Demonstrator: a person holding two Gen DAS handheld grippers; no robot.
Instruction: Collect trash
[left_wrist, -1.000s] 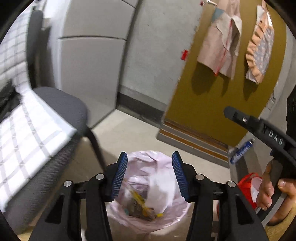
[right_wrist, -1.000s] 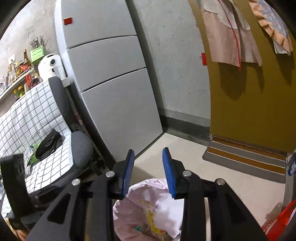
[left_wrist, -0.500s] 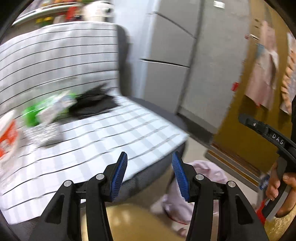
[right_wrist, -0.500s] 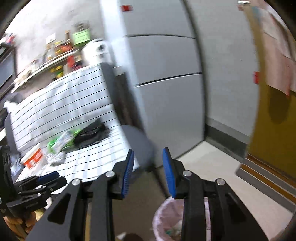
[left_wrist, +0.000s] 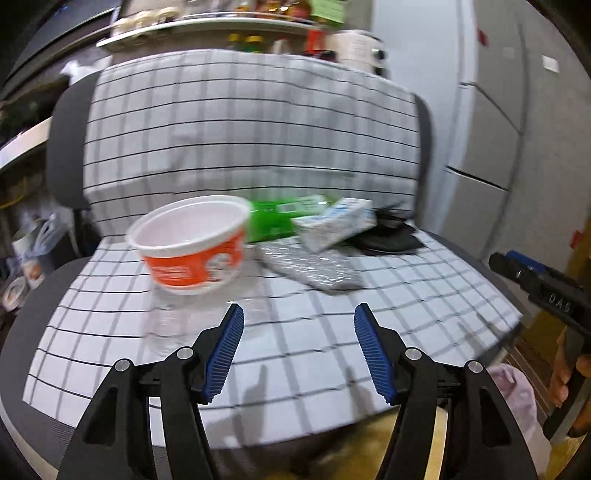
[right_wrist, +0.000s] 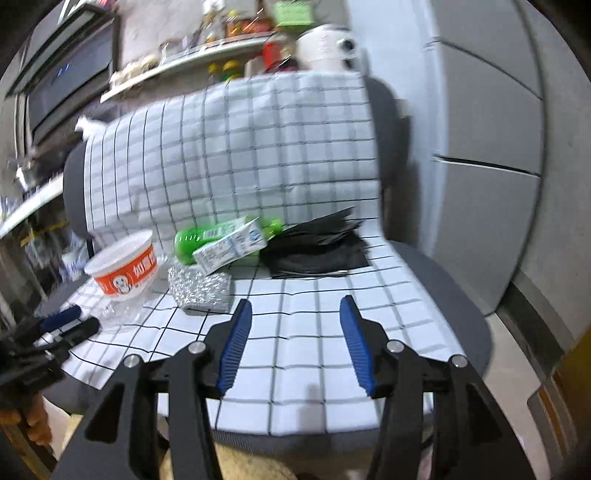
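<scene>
- Hovering above the front of the seat of a grey office chair (left_wrist: 476, 266) draped in a white cloth with a black grid (left_wrist: 258, 122): left gripper (left_wrist: 298, 334), blue-ribbed pads (left_wrist: 227, 347) standing wide apart, clamping nothing.
- Hanging over the same seat, further toward the chair's right edge: right gripper (right_wrist: 295, 332), pads (right_wrist: 352, 345) likewise spread apart, holding nothing.
- Sitting on the checked cloth near the seat's left side: round white paper bowl with an orange printed band (left_wrist: 192, 243), mouth up, tilting slightly, blurred in the left wrist view.
- Lying just in front of and under that bowl: clear crumpled plastic wrapper (left_wrist: 173, 325), touching the bowl's base as far as can be told.
- Lying at the back of the seat against the backrest: green plastic bottle on its side (right_wrist: 192, 240).
- Resting across the bottle's front: white and blue carton (right_wrist: 231, 249), tilting.
- Lying flat just in front of the carton: silver glittery pouch (right_wrist: 201, 288).
- Lying to the right of the carton: black folded bag (right_wrist: 317, 251), touching the backrest.
- Showing at the lower right edge of the left wrist view, below the seat edge: pale pink plastic bin liner (left_wrist: 517, 391), contents hidden.
- Standing behind the chair on the right: grey cabinet with panel doors (right_wrist: 484, 147).
</scene>
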